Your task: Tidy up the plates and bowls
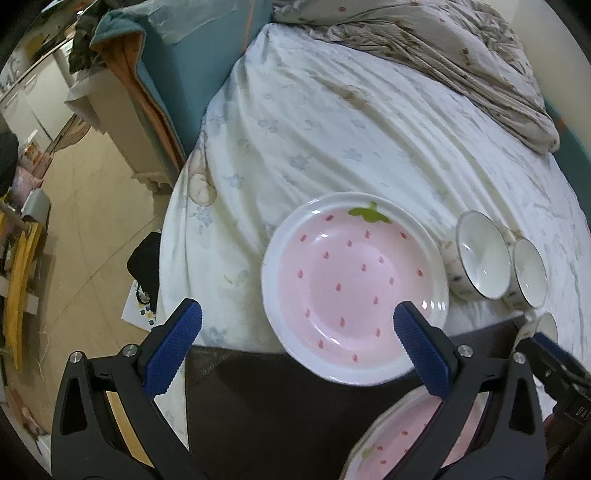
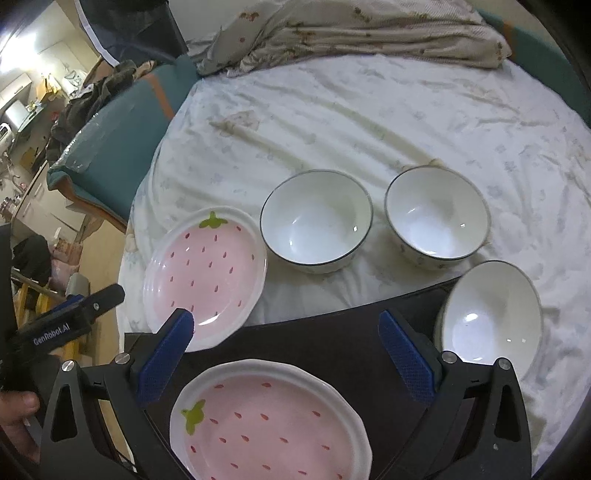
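Observation:
A pink strawberry plate (image 1: 351, 288) lies on the bed, partly over a dark mat (image 1: 288, 406); it also shows in the right wrist view (image 2: 207, 273). A second strawberry plate (image 2: 269, 421) lies on the mat, seen too in the left wrist view (image 1: 399, 443). Three white bowls stand right of the plates: one (image 2: 317, 221), another (image 2: 437, 218), a third tilted at the mat's edge (image 2: 487, 314). My left gripper (image 1: 295, 347) is open, hovering over the first plate's near rim. My right gripper (image 2: 288, 358) is open above the mat, empty.
The white flowered sheet (image 1: 332, 129) covers the bed, with a crumpled blanket (image 2: 351, 33) at the far side. The bed's left edge drops to a tiled floor (image 1: 85, 229) with furniture and clutter.

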Motion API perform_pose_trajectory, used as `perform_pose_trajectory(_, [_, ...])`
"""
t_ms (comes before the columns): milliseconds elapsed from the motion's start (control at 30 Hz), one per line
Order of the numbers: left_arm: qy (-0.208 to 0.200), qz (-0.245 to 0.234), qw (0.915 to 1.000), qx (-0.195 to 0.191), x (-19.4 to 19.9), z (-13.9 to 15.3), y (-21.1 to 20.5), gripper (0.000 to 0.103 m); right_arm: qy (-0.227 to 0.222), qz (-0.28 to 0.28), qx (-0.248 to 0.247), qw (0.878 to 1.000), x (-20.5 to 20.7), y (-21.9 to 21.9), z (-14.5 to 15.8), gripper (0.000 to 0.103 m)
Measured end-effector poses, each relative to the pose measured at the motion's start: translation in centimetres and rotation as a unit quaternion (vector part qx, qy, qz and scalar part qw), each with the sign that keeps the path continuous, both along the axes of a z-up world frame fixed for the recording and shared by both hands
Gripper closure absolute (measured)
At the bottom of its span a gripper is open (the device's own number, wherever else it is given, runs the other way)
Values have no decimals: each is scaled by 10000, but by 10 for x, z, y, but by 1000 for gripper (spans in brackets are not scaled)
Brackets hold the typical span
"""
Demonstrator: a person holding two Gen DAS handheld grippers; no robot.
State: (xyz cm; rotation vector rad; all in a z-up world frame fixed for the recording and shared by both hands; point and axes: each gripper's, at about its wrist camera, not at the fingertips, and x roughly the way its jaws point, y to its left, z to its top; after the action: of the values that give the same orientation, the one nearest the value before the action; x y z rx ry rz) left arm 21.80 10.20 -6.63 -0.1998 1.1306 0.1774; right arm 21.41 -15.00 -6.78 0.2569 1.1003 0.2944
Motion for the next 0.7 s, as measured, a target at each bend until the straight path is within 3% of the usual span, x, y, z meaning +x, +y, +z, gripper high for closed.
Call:
perform_pose_trajectory(233, [165, 95, 9997, -129, 15, -17, 11, 2, 568, 37, 370, 9977, 24, 4, -27, 13])
perform_pose_trajectory(400, [493, 81, 9984, -248, 27, -39, 14, 22, 1034, 173, 850, 9909, 35, 15, -48, 35])
perform_pose_trajectory(533, [737, 145, 9967, -299, 30, -60, 20, 25, 1208, 286, 810, 9890, 40, 27, -65, 51])
perform_pose_trajectory(600, [893, 185, 9950, -400, 32, -70, 23, 36, 1300, 324, 867, 9872, 41, 31, -73, 56])
perform_pose_trajectory(700, [1058, 219, 9926, -557, 33, -85, 26, 42, 1399, 311, 897, 9856, 43, 32, -82, 60])
